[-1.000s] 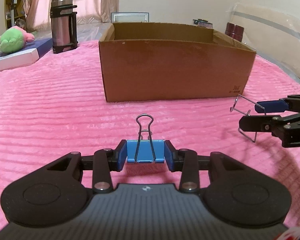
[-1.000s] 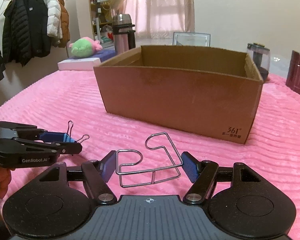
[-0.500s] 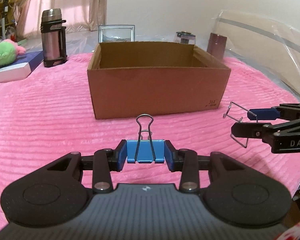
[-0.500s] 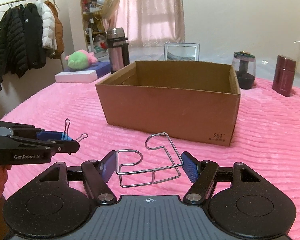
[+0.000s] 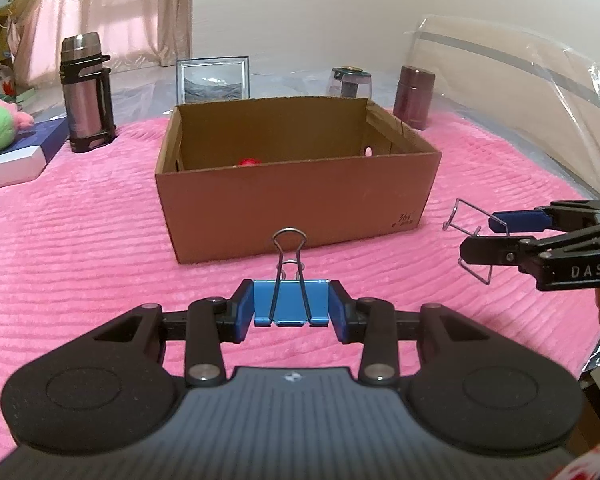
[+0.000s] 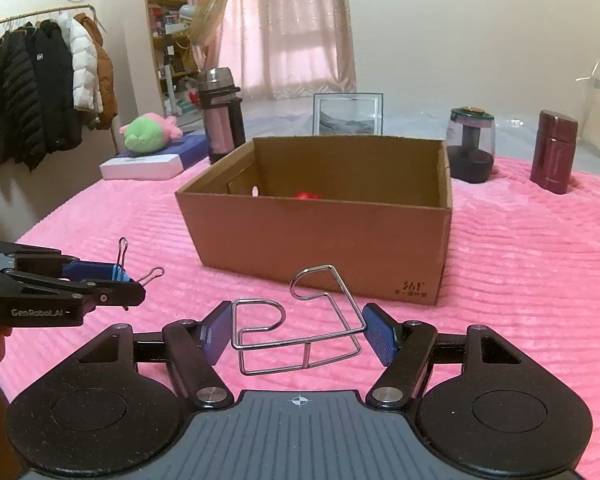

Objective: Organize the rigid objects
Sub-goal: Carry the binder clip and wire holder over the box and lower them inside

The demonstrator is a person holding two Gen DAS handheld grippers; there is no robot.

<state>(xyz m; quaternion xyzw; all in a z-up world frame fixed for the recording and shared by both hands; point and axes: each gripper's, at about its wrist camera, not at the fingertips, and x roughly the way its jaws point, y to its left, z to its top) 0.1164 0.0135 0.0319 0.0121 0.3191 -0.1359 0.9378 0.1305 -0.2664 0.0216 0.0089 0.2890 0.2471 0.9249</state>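
My left gripper [image 5: 291, 307] is shut on a blue binder clip [image 5: 290, 300] with its wire handles pointing up, held above the pink blanket in front of an open cardboard box [image 5: 296, 208]. My right gripper [image 6: 298, 334] is shut on a bent silver wire stand [image 6: 300, 328], held to the right of the left one. The box [image 6: 316, 240] has something red [image 6: 307, 196] inside. The right gripper also shows in the left wrist view [image 5: 484, 236] with the wire stand [image 5: 466, 226]. The left gripper [image 6: 136, 284] and clip [image 6: 116, 272] show in the right wrist view.
Behind the box stand a steel thermos [image 5: 85, 92], a picture frame [image 5: 213, 80], a glass jar [image 6: 470, 144] and a maroon flask [image 6: 554, 152]. A green plush [image 6: 148, 132] lies on a flat white box at the left. Clear plastic sheeting [image 5: 520, 92] stands at the right.
Both grippers have risen and pulled back from the box, each still holding its object. The box now looks smaller and its inside, with a red thing, has come into sight.
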